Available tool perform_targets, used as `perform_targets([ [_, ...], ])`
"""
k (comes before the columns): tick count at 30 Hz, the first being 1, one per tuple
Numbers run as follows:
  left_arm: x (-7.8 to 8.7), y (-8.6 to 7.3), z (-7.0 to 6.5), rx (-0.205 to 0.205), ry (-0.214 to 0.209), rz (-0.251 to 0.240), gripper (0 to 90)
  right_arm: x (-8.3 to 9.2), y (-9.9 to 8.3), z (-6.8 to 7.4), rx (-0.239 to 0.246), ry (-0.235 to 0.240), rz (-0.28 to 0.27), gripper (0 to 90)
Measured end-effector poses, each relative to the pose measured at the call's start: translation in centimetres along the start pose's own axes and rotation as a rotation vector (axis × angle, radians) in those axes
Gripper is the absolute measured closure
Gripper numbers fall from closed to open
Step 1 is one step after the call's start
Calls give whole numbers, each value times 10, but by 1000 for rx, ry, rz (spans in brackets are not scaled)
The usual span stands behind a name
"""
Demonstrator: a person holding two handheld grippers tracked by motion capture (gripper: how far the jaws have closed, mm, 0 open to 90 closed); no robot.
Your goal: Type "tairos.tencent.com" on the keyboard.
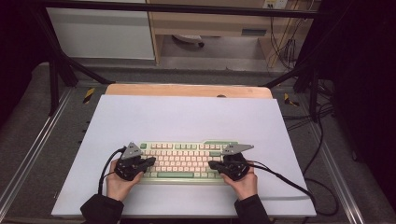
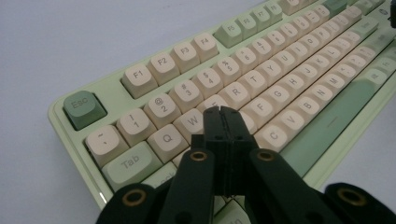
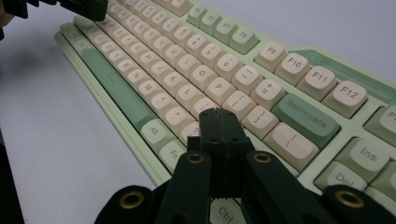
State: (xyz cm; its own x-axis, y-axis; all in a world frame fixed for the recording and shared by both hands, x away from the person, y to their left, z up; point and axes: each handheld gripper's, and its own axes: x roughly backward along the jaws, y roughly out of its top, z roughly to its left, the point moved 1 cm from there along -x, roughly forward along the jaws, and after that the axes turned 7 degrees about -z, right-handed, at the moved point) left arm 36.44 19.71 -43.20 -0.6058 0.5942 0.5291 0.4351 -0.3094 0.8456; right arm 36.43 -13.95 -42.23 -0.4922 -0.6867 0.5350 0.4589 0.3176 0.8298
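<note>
One pale green plastic keyboard (image 1: 184, 161) with cream keycaps and a few darker green ones lies on a large white sheet (image 1: 187, 116) that covers the one wooden table (image 1: 187, 89). The keyboard sits toward the near side of the sheet, roughly midway between left and right, its long side running left to right.

Two black two-jaw grippers are at work, one in each of the person's hands. The left gripper (image 1: 150, 161) is over the left end of the keyboard, with the left hand (image 1: 119, 183) behind it at the near edge. In the left gripper view its two jaws are pressed together with nothing between them, and the joined tip (image 2: 223, 113) stands over the letter keys near W and the row below it. Whether the tip touches a key cannot be told.

The right gripper (image 1: 212, 164) is over the right end of the keyboard, held by the right hand (image 1: 245, 183). In the right gripper view its jaws are likewise closed flat against each other and empty, their tip (image 3: 215, 114) over the keys just near of the green Backspace key (image 3: 306, 120). Contact with the keys cannot be told here either. At the far left of that view the left gripper (image 3: 81, 7) shows above the keyboard's far end.

Each gripper carries one grey three-cornered plate and trails one black cable.
</note>
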Motion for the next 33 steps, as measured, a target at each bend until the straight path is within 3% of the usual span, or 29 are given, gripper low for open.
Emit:
perform_targets([
  [21,-9,-3,-2,-18,2,16,900,-1,-2,1,2,0,6,900],
  [33,1,-2,-1,-16,-3,-5,900,-1,-2,1,7,-1,3,900],
])
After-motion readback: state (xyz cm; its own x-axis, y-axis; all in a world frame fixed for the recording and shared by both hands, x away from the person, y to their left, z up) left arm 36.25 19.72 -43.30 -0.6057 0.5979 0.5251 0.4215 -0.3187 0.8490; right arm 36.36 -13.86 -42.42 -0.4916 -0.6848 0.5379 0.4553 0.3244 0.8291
